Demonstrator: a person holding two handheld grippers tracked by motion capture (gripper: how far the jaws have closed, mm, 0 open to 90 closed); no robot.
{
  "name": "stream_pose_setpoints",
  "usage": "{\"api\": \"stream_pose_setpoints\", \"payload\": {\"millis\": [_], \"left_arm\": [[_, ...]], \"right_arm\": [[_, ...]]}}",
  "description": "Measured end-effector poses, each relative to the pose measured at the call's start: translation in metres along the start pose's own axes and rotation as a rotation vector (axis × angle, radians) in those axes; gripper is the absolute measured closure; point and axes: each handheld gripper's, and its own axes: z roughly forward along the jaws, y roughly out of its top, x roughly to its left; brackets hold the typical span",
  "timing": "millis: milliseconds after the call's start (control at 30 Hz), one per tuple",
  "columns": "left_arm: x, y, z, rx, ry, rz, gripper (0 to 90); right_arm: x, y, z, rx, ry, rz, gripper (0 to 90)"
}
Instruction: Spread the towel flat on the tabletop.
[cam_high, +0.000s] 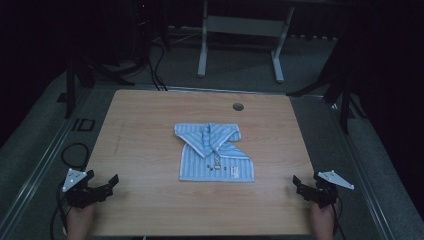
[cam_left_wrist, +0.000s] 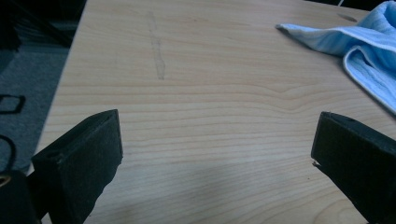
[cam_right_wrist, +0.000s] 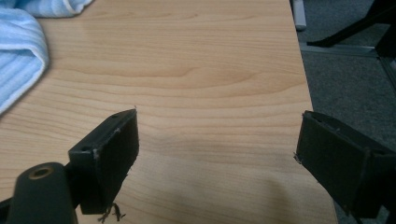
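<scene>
Dark floor and black stands surround a wooden table (cam_high: 150, 145), which takes most of the high view. On the middle of it lies a light blue striped towel (cam_high: 215, 160), partly folded: its top edge is bunched and one corner is turned down over the flat part, so it seems the folding is only begun. Both hands wait at the near corners of the table, well apart from the towel, probably as a rest position before reaching in. The left gripper (cam_high: 107, 186) has its jaws wide with nothing between them, and the right gripper (cam_high: 302, 186) is the same, wide and empty. A small white label (cam_high: 235, 171) sits near the towel's lower edge; its writing is too small to read.
</scene>
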Motion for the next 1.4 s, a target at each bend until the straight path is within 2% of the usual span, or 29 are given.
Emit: {"api": "stream_pose_setpoints", "payload": {"millis": [167,200,233,267,300,333,367,400,433,467,533,567,600,700,800,833,867,933,967,1000,1033,1067,1100,1133,1233,1300,1367,1400], "left_arm": [[-0.001,0.000,0.001,0.000,-0.010,-0.005,2.0],[-0.001,0.005,0.004,0.083,-0.058,0.023,2.0],[-0.002,0.006,0.006,0.111,-0.066,0.046,2.0],[-0.002,0.006,0.006,0.111,-0.066,0.046,2.0],[-0.004,0.008,0.007,0.147,-0.075,0.064,2.0],[-0.005,0.008,0.008,0.157,-0.071,0.079,2.0],[-0.006,0.011,0.009,0.209,-0.095,0.084,2.0],[-0.006,0.011,0.009,0.209,-0.095,0.084,2.0],[-0.005,0.012,0.009,0.204,-0.118,0.076,2.0],[-0.004,0.016,0.008,0.216,-0.148,0.063,2.0],[-0.004,0.021,0.008,0.247,-0.141,0.083,3.4],[-0.004,0.021,0.008,0.247,-0.141,0.083,3.7],[-0.006,0.026,0.009,0.324,-0.156,0.104,4.1],[-0.011,0.031,0.010,0.407,-0.190,0.121,3.0],[-0.019,0.035,0.011,0.458,-0.193,0.182,2.5],[-0.019,0.035,0.011,0.458,-0.193,0.182,2.5],[-0.024,0.039,0.014,0.485,-0.200,0.215,2.5],[-0.028,0.042,0.017,0.518,-0.200,0.238,2.5],[-0.028,0.042,0.017,0.518,-0.200,0.238,2.5],[-0.032,0.045,0.021,0.554,-0.205,0.264,2.5],[-0.032,0.045,0.021,0.554,-0.205,0.264,2.5],[-0.035,0.046,0.025,0.577,-0.207,0.286,2.5],[-0.035,0.046,0.025,0.577,-0.207,0.286,2.5],[-0.039,0.049,0.029,0.588,-0.206,0.304,2.5],[-0.044,0.051,0.033,0.598,-0.208,0.324,2.6],[-0.052,0.055,0.040,0.636,-0.220,0.358,2.6],[-0.054,0.056,0.042,0.646,-0.222,0.364,2.6],[-0.061,0.059,0.049,0.690,-0.225,0.400,2.6]], "right_arm": [[-0.001,0.000,-0.001,-0.006,0.029,0.005,12.9],[0.000,0.000,0.000,0.012,0.042,-0.014,12.9],[0.001,0.000,0.000,0.016,0.068,-0.026,12.9],[0.001,0.000,0.000,0.016,0.068,-0.026,12.9],[0.001,0.001,-0.001,0.012,0.098,-0.035,12.8],[0.002,0.002,0.000,0.024,0.107,-0.053,12.8],[0.002,0.004,0.000,0.036,0.119,-0.063,12.8],[0.004,0.006,0.001,0.075,0.147,-0.093,12.8],[0.004,0.006,0.001,0.075,0.147,-0.093,12.8],[0.006,0.008,0.004,0.146,0.160,-0.140,12.7],[0.007,0.010,0.004,0.182,0.198,-0.153,12.5],[0.007,0.011,0.004,0.210,0.203,-0.163,12.5],[0.008,0.013,0.004,0.240,0.212,-0.180,12.5],[0.008,0.018,0.006,0.293,0.238,-0.189,12.7],[0.011,0.024,0.009,0.363,0.256,-0.207,12.7],[0.011,0.024,0.009,0.363,0.256,-0.207,12.7],[0.014,0.030,0.011,0.391,0.253,-0.233,12.7],[0.017,0.035,0.013,0.429,0.264,-0.251,13.0],[0.017,0.035,0.013,0.429,0.264,-0.251,13.0],[0.019,0.041,0.014,0.465,0.280,-0.260,13.0],[0.020,0.044,0.015,0.481,0.286,-0.279,13.0],[0.021,0.047,0.016,0.503,0.292,-0.292,13.1],[0.022,0.049,0.017,0.520,0.299,-0.299,13.2],[0.025,0.051,0.018,0.540,0.306,-0.316,13.3],[0.029,0.056,0.020,0.562,0.312,-0.340,13.4],[0.034,0.061,0.022,0.577,0.328,-0.356,13.4],[0.037,0.064,0.025,0.591,0.334,-0.363,13.8],[0.040,0.066,0.028,0.610,0.326,-0.384,13.9]]}}
